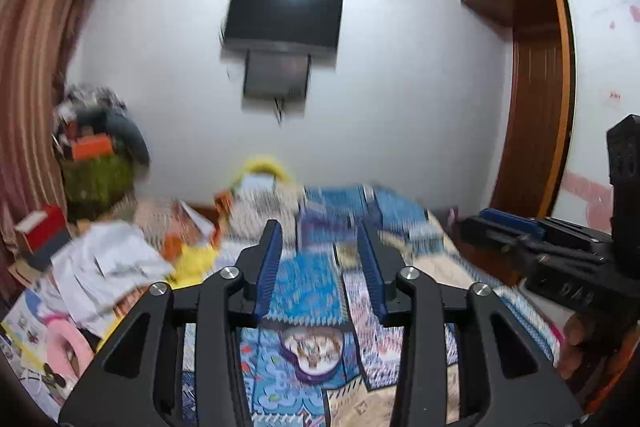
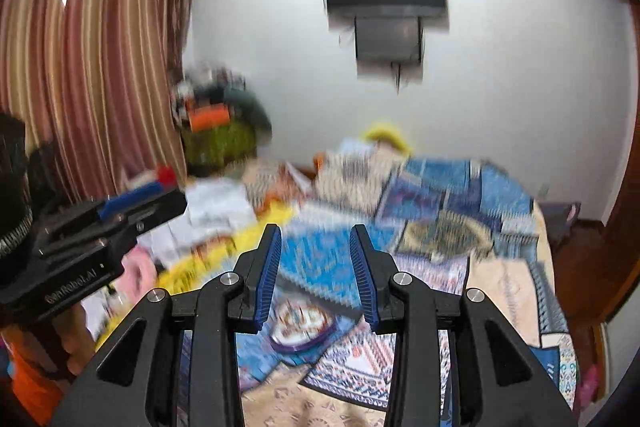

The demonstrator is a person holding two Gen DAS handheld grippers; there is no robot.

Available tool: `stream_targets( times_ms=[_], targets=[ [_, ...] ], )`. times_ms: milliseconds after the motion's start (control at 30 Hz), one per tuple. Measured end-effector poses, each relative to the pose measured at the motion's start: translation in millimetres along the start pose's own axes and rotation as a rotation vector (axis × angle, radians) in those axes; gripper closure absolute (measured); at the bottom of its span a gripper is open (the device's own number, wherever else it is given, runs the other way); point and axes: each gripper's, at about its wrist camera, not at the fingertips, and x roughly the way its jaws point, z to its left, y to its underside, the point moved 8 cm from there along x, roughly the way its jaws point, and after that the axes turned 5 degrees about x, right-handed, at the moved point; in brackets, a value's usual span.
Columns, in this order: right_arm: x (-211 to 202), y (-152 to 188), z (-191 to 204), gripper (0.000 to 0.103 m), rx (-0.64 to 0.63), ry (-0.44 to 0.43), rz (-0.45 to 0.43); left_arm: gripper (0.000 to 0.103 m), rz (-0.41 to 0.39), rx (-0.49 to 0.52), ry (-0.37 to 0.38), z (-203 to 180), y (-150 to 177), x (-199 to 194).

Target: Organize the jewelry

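Observation:
A purple heart-shaped jewelry box (image 1: 314, 353) with small pieces inside lies open on the patterned bed quilt (image 1: 316, 287). It also shows in the right wrist view (image 2: 302, 327), blurred. My left gripper (image 1: 320, 231) is open and empty, held above and behind the box. My right gripper (image 2: 316, 233) is open and empty, also above the box. Each gripper appears in the other's view, the right one (image 1: 532, 243) at the right edge and the left one (image 2: 120, 211) at the left edge. Both views are motion-blurred.
White cloth (image 1: 108, 259), papers and a pink ring toy (image 1: 68, 343) clutter the bed's left side. A red box (image 1: 42, 231) and a piled green basket (image 1: 96, 175) stand by the striped curtain (image 2: 92, 59). A TV (image 1: 284, 19) hangs on the far wall; a wooden wardrobe (image 1: 540, 131) is right.

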Motion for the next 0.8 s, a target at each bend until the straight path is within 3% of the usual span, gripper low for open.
stream_targets(
  times_ms=[100, 133, 200, 267, 333, 500, 800],
  targets=[
    [-26.8, -13.2, 5.5, 0.068, 0.000, 0.007, -0.082, 0.057, -0.077, 0.016, -0.036, -4.1, -14.5, -29.4],
    [-36.7, -16.2, 8.3, 0.062, -0.003, 0.012, -0.109, 0.052, -0.092, 0.019, -0.046, -4.7, -16.6, -36.3],
    [-51.5, -19.1, 13.0, 0.051, -0.005, 0.024, -0.155, 0.040, -0.123, 0.023, -0.069, -7.0, -19.5, -49.8],
    [-61.9, -20.7, 16.8, 0.035, -0.008, 0.040, -0.189, 0.019, -0.139, 0.026, -0.090, -7.9, -20.6, -58.7],
    [-71.2, -21.2, 19.8, 0.023, -0.011, 0.065, -0.220, 0.004, -0.149, 0.023, -0.105, -7.4, -20.5, -66.5],
    [-70.5, -19.4, 20.4, 0.002, -0.027, 0.123, -0.255, 0.001, -0.162, 0.025, -0.114, -7.7, -18.1, -75.9],
    [-80.0, -11.7, 18.4, 0.001, -0.028, 0.126, -0.253, 0.000, -0.154, 0.033, -0.110, -17.0, -14.7, -84.4]
  ],
)
